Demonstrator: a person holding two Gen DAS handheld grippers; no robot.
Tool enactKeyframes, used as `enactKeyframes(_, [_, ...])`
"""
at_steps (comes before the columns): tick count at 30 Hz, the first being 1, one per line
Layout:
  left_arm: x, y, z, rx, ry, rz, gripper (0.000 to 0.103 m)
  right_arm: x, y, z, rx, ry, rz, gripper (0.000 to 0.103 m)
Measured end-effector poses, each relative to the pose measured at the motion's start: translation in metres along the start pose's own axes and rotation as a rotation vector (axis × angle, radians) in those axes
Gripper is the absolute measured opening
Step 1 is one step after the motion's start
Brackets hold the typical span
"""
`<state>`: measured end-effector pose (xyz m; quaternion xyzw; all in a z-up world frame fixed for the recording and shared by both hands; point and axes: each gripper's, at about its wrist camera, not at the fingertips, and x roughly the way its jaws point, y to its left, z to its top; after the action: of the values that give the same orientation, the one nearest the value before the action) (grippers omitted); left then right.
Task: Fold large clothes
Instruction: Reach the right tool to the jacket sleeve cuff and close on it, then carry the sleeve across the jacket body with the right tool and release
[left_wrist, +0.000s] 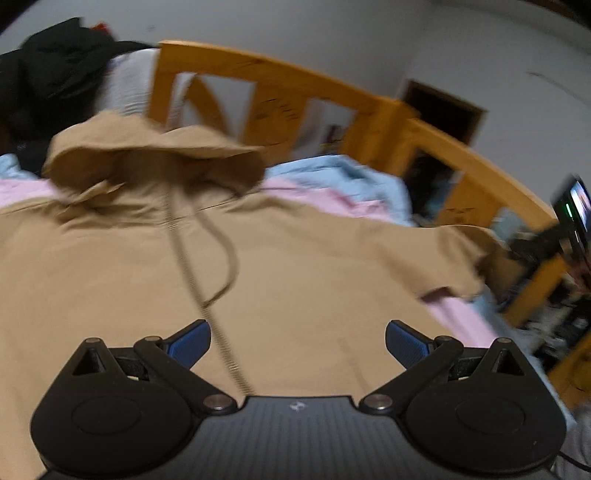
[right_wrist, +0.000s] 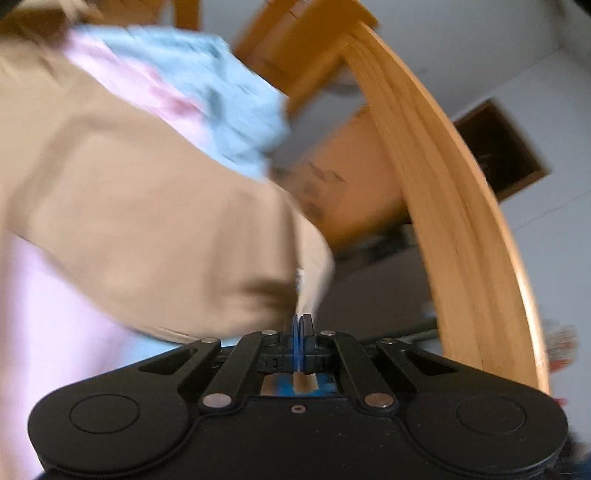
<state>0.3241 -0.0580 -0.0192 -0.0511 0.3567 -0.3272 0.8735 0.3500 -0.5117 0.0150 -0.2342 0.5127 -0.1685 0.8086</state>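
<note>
A tan hooded sweatshirt (left_wrist: 295, 266) lies spread on the bed, hood (left_wrist: 147, 155) at the far end, zip and drawstring running down its middle. My left gripper (left_wrist: 297, 345) is open and empty above the lower chest, its blue pads wide apart. In the right wrist view my right gripper (right_wrist: 303, 328) is shut on the end of the tan sleeve (right_wrist: 159, 221), which hangs from the jaws and stretches up and left. That gripper also shows in the left wrist view (left_wrist: 517, 251) at the sleeve's end. The right view is blurred by motion.
The pink sheet (left_wrist: 461, 317) covers the bed, with a light blue blanket (left_wrist: 351, 177) bunched at the far right. A wooden bed frame (left_wrist: 280, 96) curves behind and along the right side (right_wrist: 461, 221). Dark clothes (left_wrist: 55, 74) are piled at the far left.
</note>
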Motion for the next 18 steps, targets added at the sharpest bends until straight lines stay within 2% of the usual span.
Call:
enactKeyframes(3, [-0.006,0.000,0.001,-0.002,0.003,-0.101,0.102,-0.051,0.006,0.039,0.065,-0.033,0.180,0.000])
enactKeyframes(8, [-0.023,0.012,0.007,-0.093,-0.020,-0.223,0.102,-0.116,0.035,0.098,0.055,-0.173,0.427,0.000])
enactKeyframes(11, [-0.025,0.015,0.016,-0.095,-0.060,-0.270,0.102,-0.135,0.058,0.126,0.050,-0.206,0.571,0.000])
enactKeyframes(14, [-0.014,0.017,0.023,-0.099,-0.085,-0.303,0.102,-0.153,0.081,0.138,0.034,-0.223,0.694,0.000])
enactKeyframes(16, [-0.004,0.017,0.026,-0.115,-0.087,-0.341,0.102,-0.151,0.098,0.144,0.016,-0.236,0.742,0.000])
enactKeyframes(18, [0.006,0.015,0.028,-0.115,-0.078,-0.348,0.102,-0.153,0.111,0.149,-0.010,-0.245,0.775,0.000])
